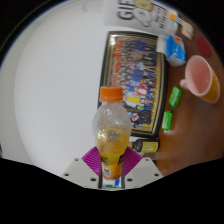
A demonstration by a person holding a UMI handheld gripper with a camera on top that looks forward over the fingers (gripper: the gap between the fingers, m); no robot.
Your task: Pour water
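A clear plastic bottle [111, 130] with an orange cap and orange drink in its lower part stands upright between my fingers. My gripper [110, 165] is shut on the bottle, both magenta pads [94, 160] pressing its lower body. The bottle seems lifted, with the table far below it. A pink cup [202, 77] stands on the brown table [195, 130], well beyond the bottle and to its right.
A framed group photo [137, 75] lies behind the bottle. Small green packets [175, 96] and a blue and white carton [175, 50] sit between the photo and the cup. A white wall or surface [50, 80] fills the left.
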